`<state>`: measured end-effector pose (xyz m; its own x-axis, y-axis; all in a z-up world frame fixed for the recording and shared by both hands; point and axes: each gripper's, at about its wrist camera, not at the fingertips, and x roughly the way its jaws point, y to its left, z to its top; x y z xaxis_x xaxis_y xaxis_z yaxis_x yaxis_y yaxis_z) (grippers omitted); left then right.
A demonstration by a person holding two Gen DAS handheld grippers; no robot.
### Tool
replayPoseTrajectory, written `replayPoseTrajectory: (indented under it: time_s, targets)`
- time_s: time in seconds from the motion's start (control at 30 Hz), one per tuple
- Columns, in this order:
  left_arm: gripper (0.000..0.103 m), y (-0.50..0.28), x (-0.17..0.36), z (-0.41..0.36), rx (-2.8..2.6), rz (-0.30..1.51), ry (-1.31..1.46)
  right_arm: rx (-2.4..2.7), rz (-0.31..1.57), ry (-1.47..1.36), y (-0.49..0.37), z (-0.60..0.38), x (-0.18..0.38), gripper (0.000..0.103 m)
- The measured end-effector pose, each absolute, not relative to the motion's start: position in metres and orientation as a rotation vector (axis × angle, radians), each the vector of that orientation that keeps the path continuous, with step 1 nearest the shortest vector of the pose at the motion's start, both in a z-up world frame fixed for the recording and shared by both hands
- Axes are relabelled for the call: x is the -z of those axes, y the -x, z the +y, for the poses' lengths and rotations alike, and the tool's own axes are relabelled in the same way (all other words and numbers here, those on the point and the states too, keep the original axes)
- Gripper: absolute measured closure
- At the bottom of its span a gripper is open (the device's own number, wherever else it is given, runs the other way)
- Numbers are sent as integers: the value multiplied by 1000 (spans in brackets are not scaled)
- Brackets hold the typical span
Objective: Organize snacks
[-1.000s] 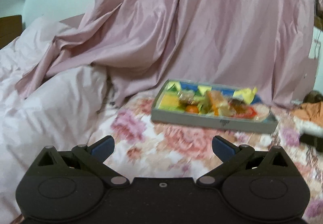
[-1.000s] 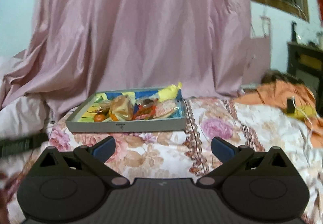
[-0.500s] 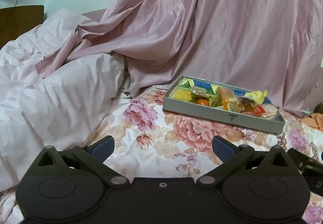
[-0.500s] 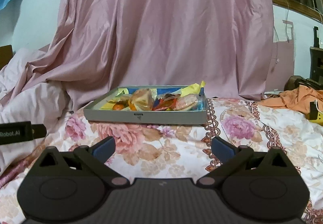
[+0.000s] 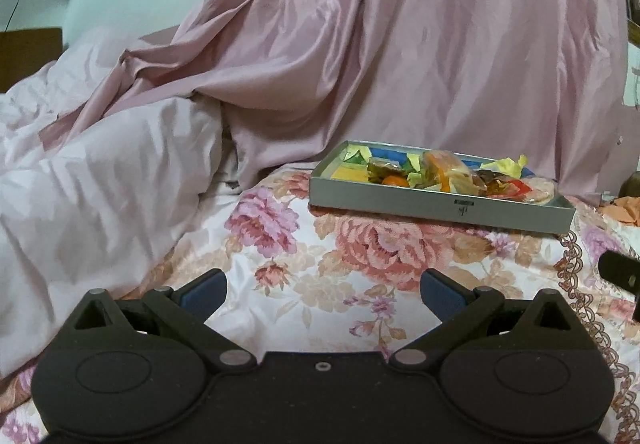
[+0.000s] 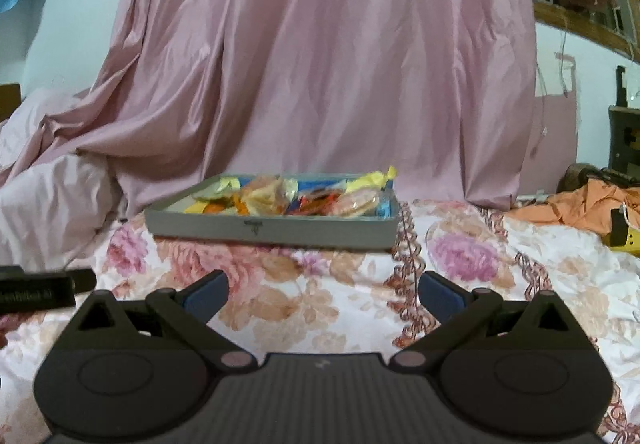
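Hovering low over the bedspread (image 5: 320, 284), my left gripper (image 5: 323, 294) and right gripper (image 6: 322, 294) gape empty, well short of the snack tray (image 6: 272, 232).

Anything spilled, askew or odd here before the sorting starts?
Nothing spilled. The wrapped snacks lie jumbled in a loose heap inside the grey tray, which sits flat on the floral bedspread. Both grippers are open and empty.

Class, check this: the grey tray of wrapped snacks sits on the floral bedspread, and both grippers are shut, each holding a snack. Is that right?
Not quite. The grey tray does sit on the floral bedspread, but both wrist views show the left gripper and right gripper with jaws open and empty.
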<state>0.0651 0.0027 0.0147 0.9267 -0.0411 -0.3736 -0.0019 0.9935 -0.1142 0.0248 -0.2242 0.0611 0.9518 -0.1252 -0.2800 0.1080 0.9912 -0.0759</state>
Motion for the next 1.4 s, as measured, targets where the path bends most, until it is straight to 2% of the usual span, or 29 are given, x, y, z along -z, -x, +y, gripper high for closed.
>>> replayPoseTrajectory:
  time_s: [0.23, 1.4]
  targets:
    - [1, -65, -6, -2, 39, 392, 100, 136, 234, 42, -22, -230, -52, 0]
    - [1, -52, 19, 0, 66, 402, 152, 110, 295, 89, -18, -223, -23, 0]
